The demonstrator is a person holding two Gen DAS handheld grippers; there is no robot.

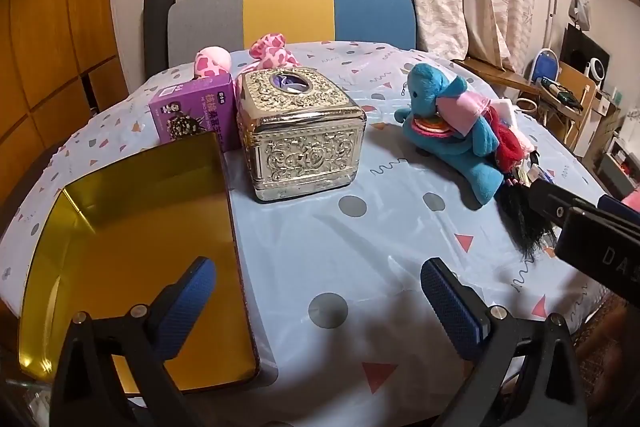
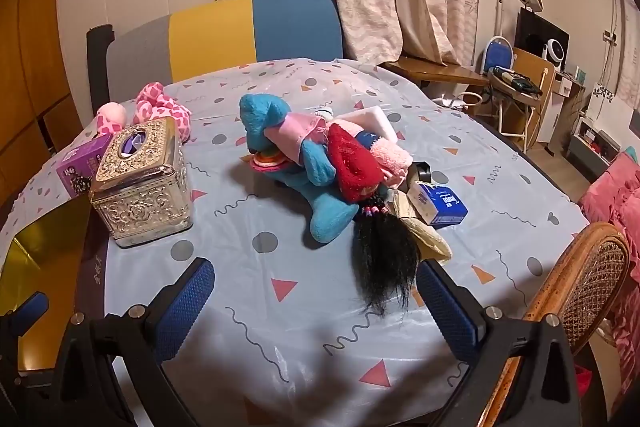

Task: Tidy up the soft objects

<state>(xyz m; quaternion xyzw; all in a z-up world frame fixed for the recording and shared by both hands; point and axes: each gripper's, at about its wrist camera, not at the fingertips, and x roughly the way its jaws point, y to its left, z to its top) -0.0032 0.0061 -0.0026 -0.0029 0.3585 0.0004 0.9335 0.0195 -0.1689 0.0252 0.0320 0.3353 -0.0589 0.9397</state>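
At the centre of the right wrist view, a blue plush elephant (image 2: 296, 163) is seen lying on the table (image 2: 304, 307), touching a long-haired doll (image 2: 372, 211). Both the left claw (image 1: 320, 299) and right claw (image 2: 316, 303) are held wide, nothing gripped. At lower left, a gold tin (image 1: 132, 251) is seen.

on the table (image 2: 304, 307): 1 blue plush (image 2: 320, 163), 1 pink spotted plush (image 1: 268, 53), 1 doll (image 2: 360, 175) with black hair, 1 silver tissue box (image 1: 300, 135), 1 purple box (image 1: 192, 115), 1 blue box (image 2: 440, 205), 1 gold tray (image 1: 132, 255); 2 chairs (image 1: 288, 11) (image 2: 580, 283)
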